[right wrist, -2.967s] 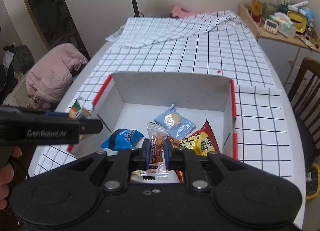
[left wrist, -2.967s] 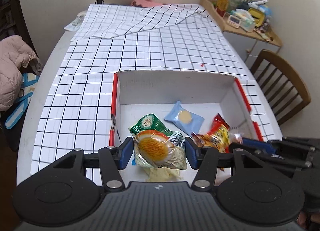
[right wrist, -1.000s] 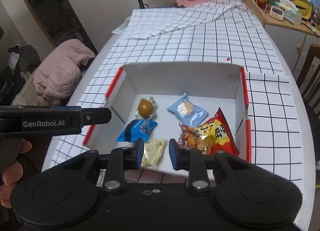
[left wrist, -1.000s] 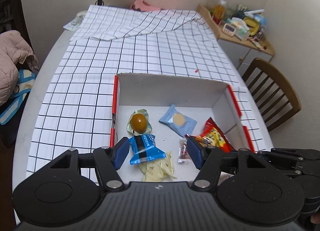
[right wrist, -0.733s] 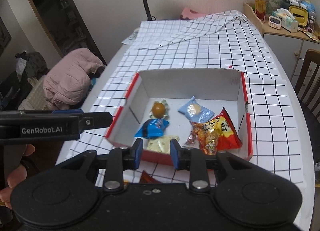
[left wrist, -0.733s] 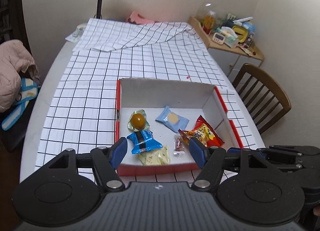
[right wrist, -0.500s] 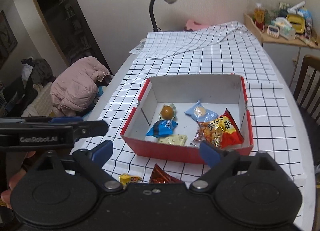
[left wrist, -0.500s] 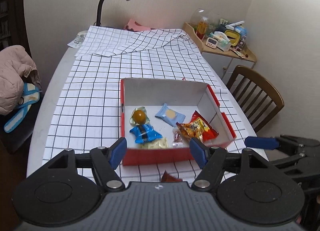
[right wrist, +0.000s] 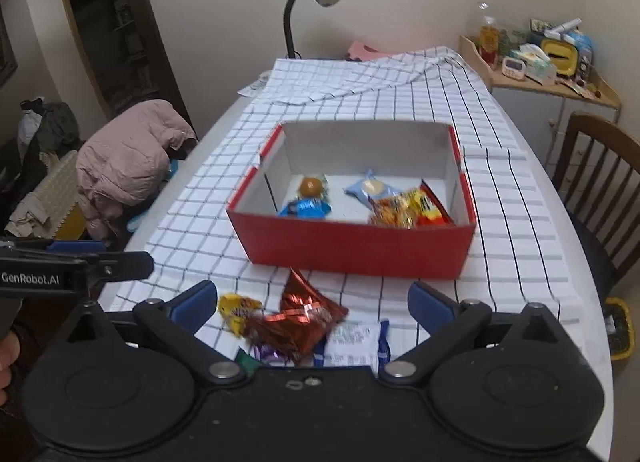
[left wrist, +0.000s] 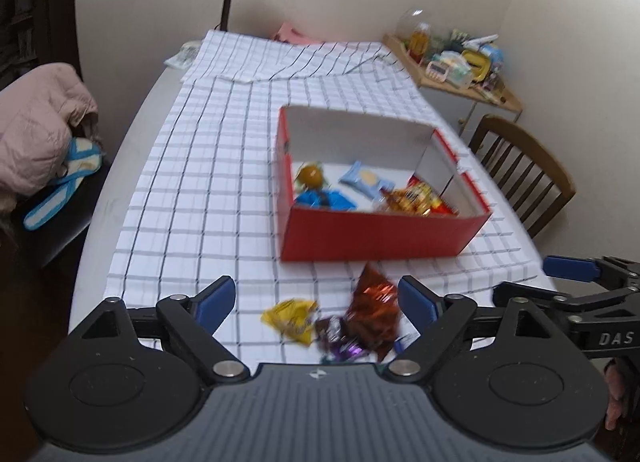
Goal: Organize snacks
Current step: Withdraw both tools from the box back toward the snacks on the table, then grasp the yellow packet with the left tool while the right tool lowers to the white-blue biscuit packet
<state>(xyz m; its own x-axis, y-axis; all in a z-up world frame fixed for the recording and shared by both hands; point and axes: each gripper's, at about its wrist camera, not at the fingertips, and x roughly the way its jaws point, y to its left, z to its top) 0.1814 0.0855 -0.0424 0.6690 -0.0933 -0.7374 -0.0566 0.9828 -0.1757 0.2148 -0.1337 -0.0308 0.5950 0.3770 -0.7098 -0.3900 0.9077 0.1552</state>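
A red box (right wrist: 360, 250) with white inside walls sits on the checked cloth (right wrist: 516, 222), ahead of both grippers. Five snacks show inside it: a round orange one (right wrist: 310, 186), a dark blue pack (right wrist: 306, 209), a light blue pack (right wrist: 372, 190), a shiny orange bag (right wrist: 390, 214) and a red and yellow bag (right wrist: 430, 212). The left gripper (left wrist: 316, 300) is wide open and holds nothing. Just in front of it, between its blue fingertips, lie one yellow candy (left wrist: 290, 316), one crinkly red-brown bag (left wrist: 372, 308) and one small purple sweet (left wrist: 340, 338). The right gripper (right wrist: 312, 302) is wide open too and empty. The same little pile lies between its tips, along with one white packet (right wrist: 354, 342) with blue edges. These loose snacks are nearer the grippers than the box.
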